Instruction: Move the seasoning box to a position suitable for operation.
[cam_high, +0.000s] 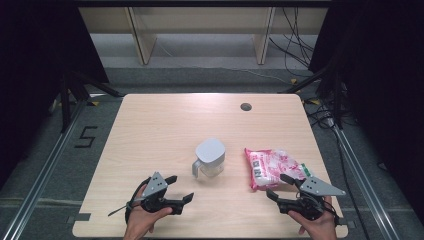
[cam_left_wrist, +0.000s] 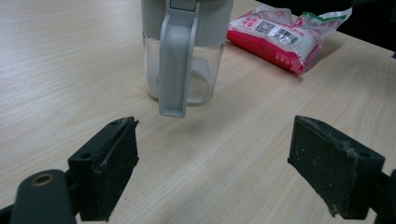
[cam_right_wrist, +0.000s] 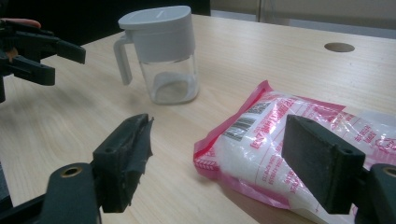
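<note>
Tabletop (cam_high: 165, 120) from the high view first: I have the jug (cam_high: 210, 157) near the middle and the pink bag (cam_high: 272, 167) just to its right, the two apart. My left tongs (cam_high: 181, 189) sit near the front edge, below and left of the jug, pointing right and slightly away from me. My right tongs (cam_high: 278, 186) hover at the bag's near end, pointing left and away. So each hand is nearer its own thing: left to the jug, right to the bag. The bag's long axis runs from my side toward the far side, tilted a little.

Left gripper view: the jug (cam_left_wrist: 187, 51) stands upright dead ahead, its grey handle (cam_left_wrist: 176, 60) turned straight at me and lying between the lines of the jaws, a short gap away. The left tongs (cam_left_wrist: 212, 165) are spread wide and hold nothing. I judge a straight push forward would bring the handle between them.

Right gripper view: the bag (cam_right_wrist: 275, 149) lies right under the right tongs (cam_right_wrist: 219, 163), its barcoded end toward the jug (cam_right_wrist: 161, 51) farther off to the left. The jaws stand wide, one over bare wood, one over the bag, gripping nothing. The left tongs (cam_right_wrist: 67, 63) show beyond, short of the handle.
</note>
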